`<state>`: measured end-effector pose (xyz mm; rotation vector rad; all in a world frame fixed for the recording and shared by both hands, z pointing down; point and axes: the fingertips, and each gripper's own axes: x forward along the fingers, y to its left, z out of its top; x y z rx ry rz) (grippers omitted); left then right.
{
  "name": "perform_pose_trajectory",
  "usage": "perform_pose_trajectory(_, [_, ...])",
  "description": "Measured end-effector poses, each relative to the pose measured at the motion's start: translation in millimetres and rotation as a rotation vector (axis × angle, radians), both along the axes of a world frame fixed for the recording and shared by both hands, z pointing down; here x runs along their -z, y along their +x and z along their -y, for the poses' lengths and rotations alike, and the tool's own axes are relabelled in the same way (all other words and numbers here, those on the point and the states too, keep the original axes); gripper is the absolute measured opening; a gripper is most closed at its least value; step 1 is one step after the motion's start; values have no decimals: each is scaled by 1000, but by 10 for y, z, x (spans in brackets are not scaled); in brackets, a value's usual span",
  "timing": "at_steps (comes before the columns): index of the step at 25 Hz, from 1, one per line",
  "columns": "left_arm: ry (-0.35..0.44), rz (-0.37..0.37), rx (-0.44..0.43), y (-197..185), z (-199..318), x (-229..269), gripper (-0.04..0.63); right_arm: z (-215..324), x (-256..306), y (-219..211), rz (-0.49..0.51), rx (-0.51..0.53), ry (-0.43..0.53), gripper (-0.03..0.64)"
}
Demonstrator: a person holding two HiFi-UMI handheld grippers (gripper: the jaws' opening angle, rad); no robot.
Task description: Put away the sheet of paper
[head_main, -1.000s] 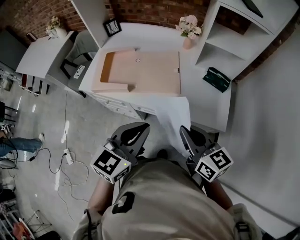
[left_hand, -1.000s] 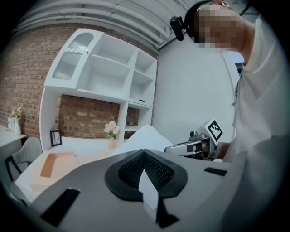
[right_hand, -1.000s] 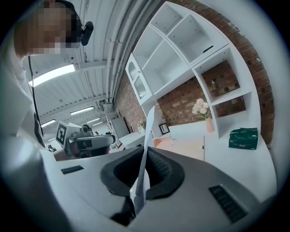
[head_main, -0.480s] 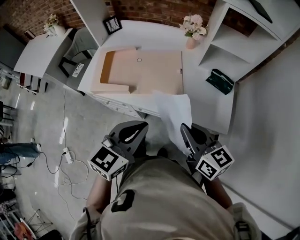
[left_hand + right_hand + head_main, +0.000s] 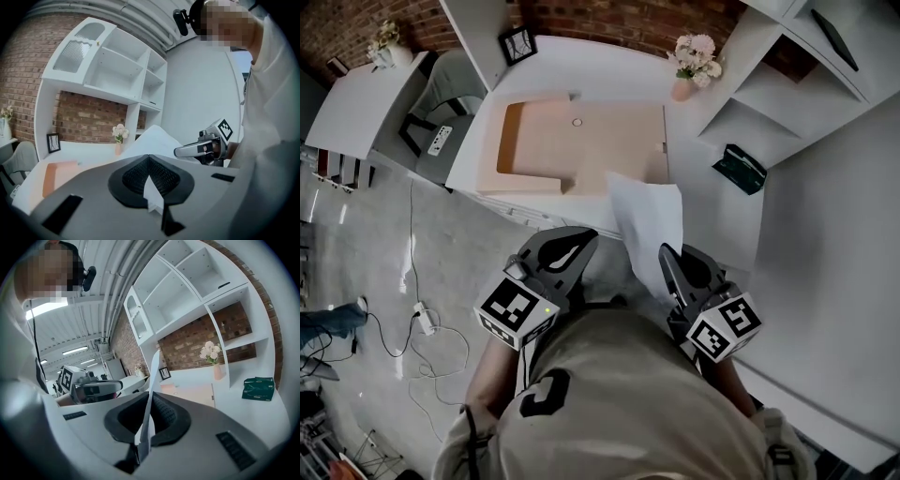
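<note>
One sheet of paper [image 5: 649, 220], higher than before, in the right tool [image 5: 671, 264].

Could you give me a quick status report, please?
Both shut on sheet of paper: left gripper, right gripper. Sheet stands up between them. Open cardboard folder on desk ahead; nothing visible in the way.

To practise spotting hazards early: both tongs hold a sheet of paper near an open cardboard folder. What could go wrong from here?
The left tongs pinch only a small corner of the sheet of paper, so it may slip or tear. The sheet bows between them and the right tongs; uneven pulls could crease it. The vase of flowers stands beside the folder and might get knocked.
</note>
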<state>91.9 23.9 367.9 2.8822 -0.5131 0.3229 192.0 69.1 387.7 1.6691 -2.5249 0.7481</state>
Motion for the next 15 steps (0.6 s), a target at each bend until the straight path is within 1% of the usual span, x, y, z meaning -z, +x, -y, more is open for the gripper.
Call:
perform_pose_trajectory(3, [-9,-5,23,-106,133,-22,15,89,-10,-93,-10,6,-7,28])
perform_pose_trajectory(7, [-24,-46,32,-199,250,6,15,214,-4,-176,-22,12,-8,28])
perform_pose_trajectory(15, [-58,-74,58,-345,431,-42,15,369,20,-272,-56,25,-6,28])
